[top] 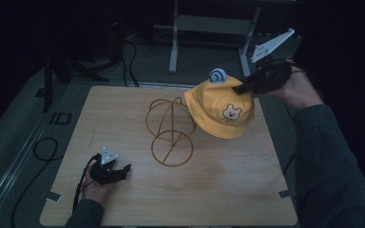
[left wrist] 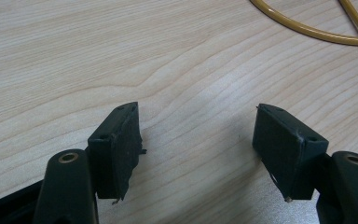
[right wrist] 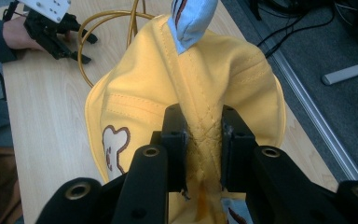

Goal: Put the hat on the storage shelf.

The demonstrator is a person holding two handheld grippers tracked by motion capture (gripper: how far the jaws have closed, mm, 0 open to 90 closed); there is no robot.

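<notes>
A yellow hat (top: pixel 222 110) with a bear patch and a small blue ear hangs tilted above the right side of the wooden table (top: pixel 123 199). My right gripper (top: pixel 241 88) is shut on a pinched fold of the hat's crown (right wrist: pixel 204 140), and its black jaws press the fabric from both sides. A gold wire hat stand (top: pixel 169 133) rises at the table's middle, just left of the hat's brim. My left gripper (top: pixel 123 170) rests on the table near the front left corner, open, with bare wood between its jaws (left wrist: pixel 198 140).
A black cable (top: pixel 43 156) loops on the floor left of the table. Metal frame legs (top: pixel 173 47) stand on the floor behind it. The stand's base ring (left wrist: pixel 307 28) lies a short way ahead of my left gripper.
</notes>
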